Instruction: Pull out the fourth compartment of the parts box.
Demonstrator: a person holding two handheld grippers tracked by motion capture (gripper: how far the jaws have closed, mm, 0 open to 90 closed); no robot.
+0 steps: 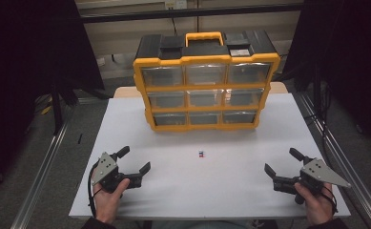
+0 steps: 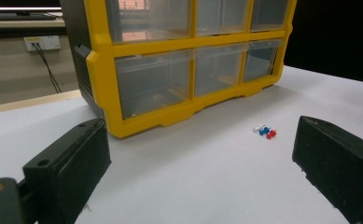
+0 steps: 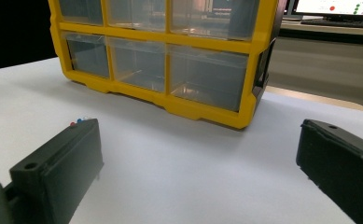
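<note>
At lower left and lower right of the high view, the left gripper [image 1: 135, 160] and right gripper [image 1: 281, 162] rest low over the counter [image 1: 231, 191], fingers spread, angled inward toward the pushpins [image 1: 200, 153] at centre.

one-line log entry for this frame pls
left tongs: open, empty | right tongs: open, empty | pins: on table, untouched | drawers: shut
</note>
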